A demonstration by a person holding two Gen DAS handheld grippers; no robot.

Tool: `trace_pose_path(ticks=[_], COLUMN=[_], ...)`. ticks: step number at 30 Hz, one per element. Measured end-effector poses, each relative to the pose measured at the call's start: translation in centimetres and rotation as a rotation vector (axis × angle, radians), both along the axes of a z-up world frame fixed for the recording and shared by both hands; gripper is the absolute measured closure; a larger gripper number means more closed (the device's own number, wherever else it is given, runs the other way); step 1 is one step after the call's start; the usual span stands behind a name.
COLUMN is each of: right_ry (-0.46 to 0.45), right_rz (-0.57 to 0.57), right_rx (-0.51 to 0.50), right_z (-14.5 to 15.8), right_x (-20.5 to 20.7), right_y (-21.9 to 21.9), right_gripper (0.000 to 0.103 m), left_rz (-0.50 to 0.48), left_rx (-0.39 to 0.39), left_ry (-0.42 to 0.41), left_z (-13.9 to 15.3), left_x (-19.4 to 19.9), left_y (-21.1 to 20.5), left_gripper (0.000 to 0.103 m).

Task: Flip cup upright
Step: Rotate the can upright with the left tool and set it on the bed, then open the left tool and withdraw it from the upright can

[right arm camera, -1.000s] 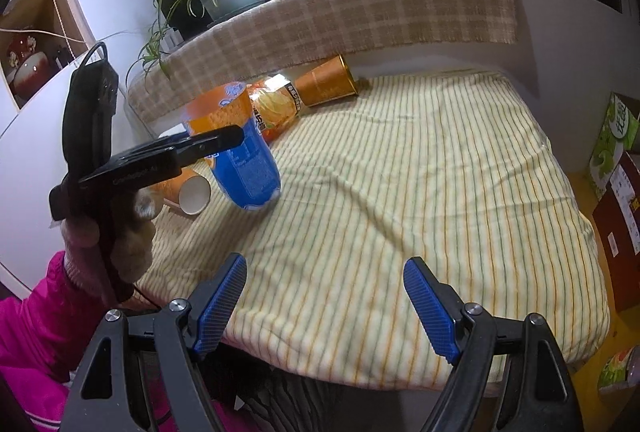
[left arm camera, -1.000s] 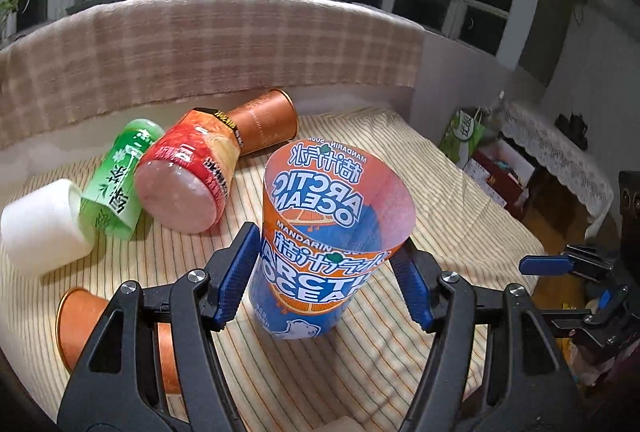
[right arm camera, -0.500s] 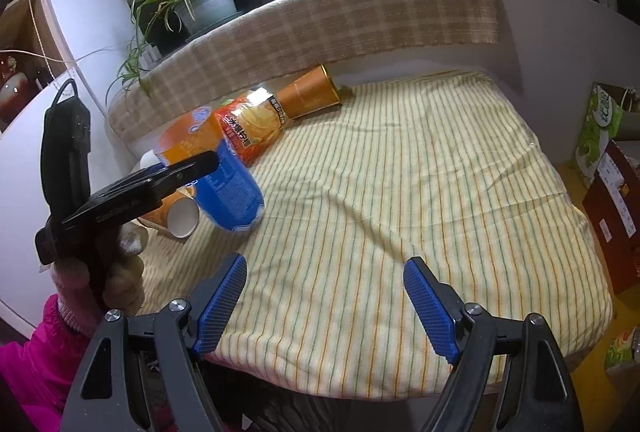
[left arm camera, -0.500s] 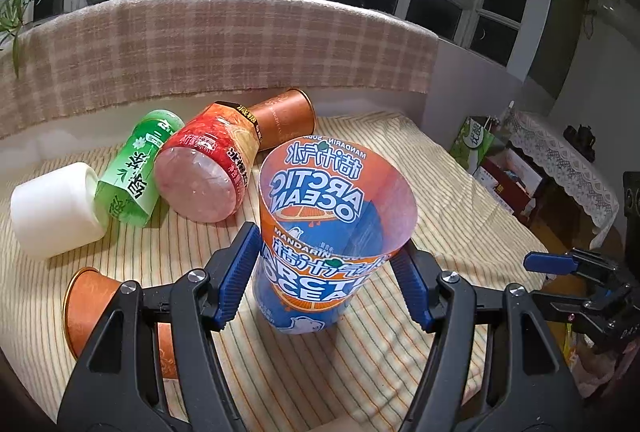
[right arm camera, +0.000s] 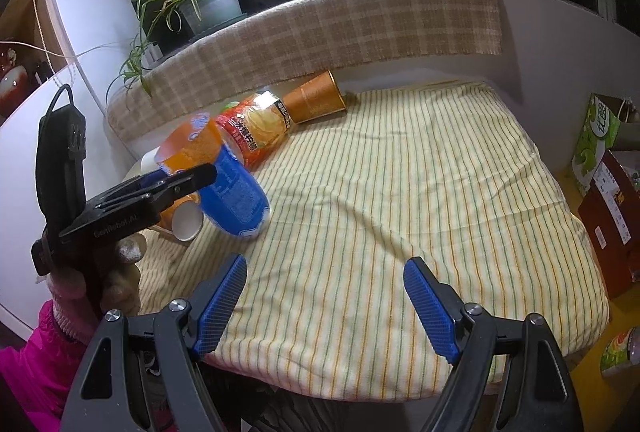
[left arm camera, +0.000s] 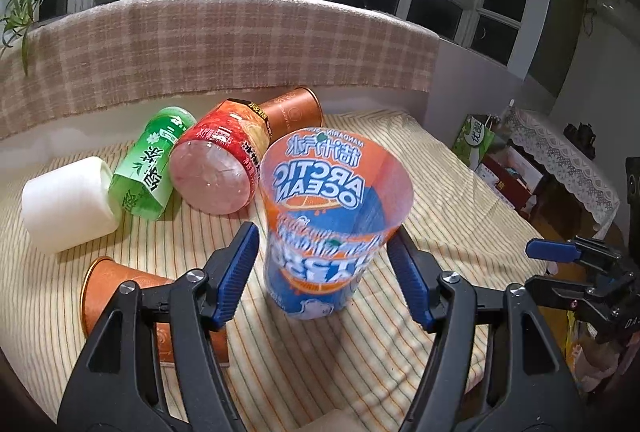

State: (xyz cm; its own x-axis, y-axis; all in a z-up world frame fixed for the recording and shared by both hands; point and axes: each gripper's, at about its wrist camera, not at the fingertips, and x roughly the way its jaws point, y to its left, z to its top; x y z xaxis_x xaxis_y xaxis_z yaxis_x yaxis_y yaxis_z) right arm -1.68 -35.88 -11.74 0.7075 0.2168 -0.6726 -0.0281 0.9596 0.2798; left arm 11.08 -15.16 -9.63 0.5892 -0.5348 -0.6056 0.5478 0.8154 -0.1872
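Observation:
An orange and blue "Arctic Ocean" cup [left arm camera: 328,228] stands with its mouth up on the striped cloth [left arm camera: 400,344], leaning a little. It also shows in the right wrist view [right arm camera: 224,180], tilted. My left gripper [left arm camera: 326,280] is open; its blue pads sit on either side of the cup with a small gap on each side. The left gripper also shows in the right wrist view [right arm camera: 160,188]. My right gripper [right arm camera: 324,308] is open and empty above the cloth's near edge, well to the right of the cup.
Lying on the cloth: a white cup [left arm camera: 68,204], a green bottle [left arm camera: 152,168], a red chip tube [left arm camera: 220,164], a copper cup behind [left arm camera: 292,110], another copper cup at near left [left arm camera: 132,304]. A plaid-covered ledge [left arm camera: 240,44] bounds the back. Boxes [right arm camera: 600,136] stand right of the cloth.
My left gripper has opened slightly and drawn back; its pads no longer press the cup. The cup now stands on the cloth. The right gripper has drifted a little.

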Motion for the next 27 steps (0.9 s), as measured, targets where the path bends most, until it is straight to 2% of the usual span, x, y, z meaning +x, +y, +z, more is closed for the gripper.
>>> trace_pose_path(ticks=[2, 5, 12, 19, 20, 22, 27], right_ry=[-0.004, -0.014, -0.058, -0.11, -0.115, -0.126, -0.143], right_rz=[0.003, 0.006, -0.015, -0.057, -0.058, -0.062, -0.083], right_rx=[-0.006, -0.016, -0.053, -0.096, -0.098, -0.106, -0.155], right_z=[0.1, 0.4, 1.2, 2.5, 2.6, 3.0, 3.6], right_x=[0.0, 0.0, -0.1, 0.0, 0.0, 0.1, 0.2], right_y=[0.3, 0.9, 2.1, 3.5, 3.7, 4.0, 5.2], right_gripper=[0.02, 0.02, 0.02, 0.018, 0.018, 0.018, 0.015], left_rz=[0.003, 0.004, 0.04, 0.152, 0.176, 0.212, 0.286], left_rx=[-0.002, -0.004, -0.002, -0.006, -0.006, -0.008, -0.004], left_ry=[-0.003, 0.003, -0.039, -0.173, -0.188, -0.21, -0.228], left_z=[0.0, 0.2, 1.5, 5.0, 5.6, 6.3, 7.2], left_x=[-0.1, -0.4, -2.5, -6.3, -6.8, -7.6, -8.9], left_y=[0.3, 1.0, 3.1, 6.4, 7.0, 8.2, 10.7], left_gripper=[0.021, 0.017, 0.016, 0.016, 0.013, 0.01, 0.009])
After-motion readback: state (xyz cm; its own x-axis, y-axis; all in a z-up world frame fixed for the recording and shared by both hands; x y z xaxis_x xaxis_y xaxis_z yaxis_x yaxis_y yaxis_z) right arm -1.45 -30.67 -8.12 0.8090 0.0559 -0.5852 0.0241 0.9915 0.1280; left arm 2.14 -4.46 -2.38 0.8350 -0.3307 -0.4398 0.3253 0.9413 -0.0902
